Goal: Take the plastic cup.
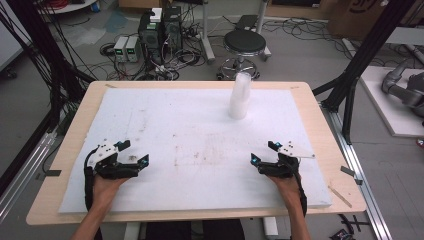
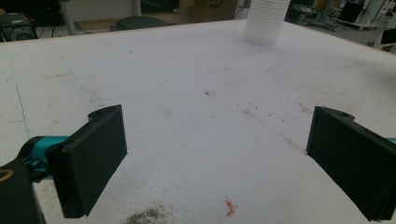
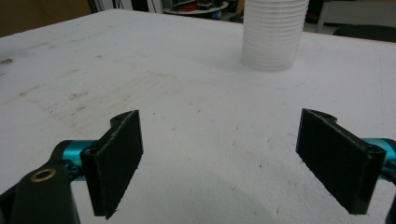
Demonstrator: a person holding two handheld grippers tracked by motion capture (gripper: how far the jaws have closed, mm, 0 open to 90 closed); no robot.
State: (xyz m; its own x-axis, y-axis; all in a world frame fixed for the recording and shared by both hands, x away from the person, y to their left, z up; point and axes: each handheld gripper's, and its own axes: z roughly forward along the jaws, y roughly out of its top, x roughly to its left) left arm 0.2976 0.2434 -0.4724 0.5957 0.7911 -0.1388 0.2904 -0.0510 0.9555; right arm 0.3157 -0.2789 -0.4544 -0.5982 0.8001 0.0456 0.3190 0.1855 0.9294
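A tall stack of white plastic cups stands upside down on the far middle of the white foam board. My left gripper rests low over the board's near left, jaws wide open with nothing between them. On the near right, my right gripper is open and empty too. The left gripper view has the cup stack far ahead at the upper right, past the open gripper. In the right gripper view the cup stack stands straight ahead, well beyond the open gripper.
The foam board lies on a wooden table. Dirt smudges mark the board's middle. Behind the table stand a black stool, computer boxes and floor cables. Black frame posts flank the table's sides.
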